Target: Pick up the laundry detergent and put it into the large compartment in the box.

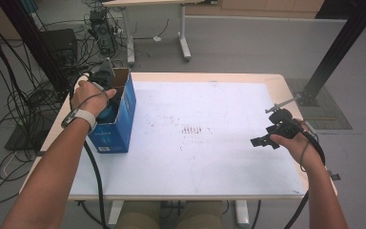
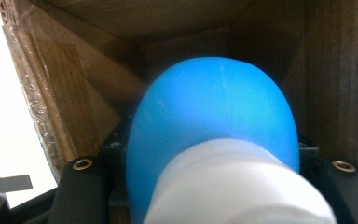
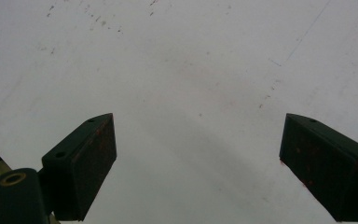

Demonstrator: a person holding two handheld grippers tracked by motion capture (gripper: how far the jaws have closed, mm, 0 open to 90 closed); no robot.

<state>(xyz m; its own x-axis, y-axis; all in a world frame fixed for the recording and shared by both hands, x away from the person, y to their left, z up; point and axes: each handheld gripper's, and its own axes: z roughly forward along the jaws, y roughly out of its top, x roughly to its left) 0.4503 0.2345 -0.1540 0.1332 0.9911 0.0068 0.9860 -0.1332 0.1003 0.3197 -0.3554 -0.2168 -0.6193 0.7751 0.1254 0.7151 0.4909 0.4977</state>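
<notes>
A blue and white bottle (image 2: 214, 135) fills the middle of the left gripper view, clamped between the jaws of the left gripper (image 2: 209, 186) inside a blue cardboard box (image 1: 119, 119) at the left of the high view. At lower right, the right gripper (image 3: 198, 154) hangs wide open, holding nothing, above the white tabletop (image 1: 209, 143).

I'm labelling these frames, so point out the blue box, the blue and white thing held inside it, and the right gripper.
blue box (image 1: 124, 125), high view, its long blue side.
blue and white thing (image 2: 214, 107), left gripper view, its rounded blue part.
right gripper (image 3: 198, 163), right gripper view, midway between its open jaws.
</notes>
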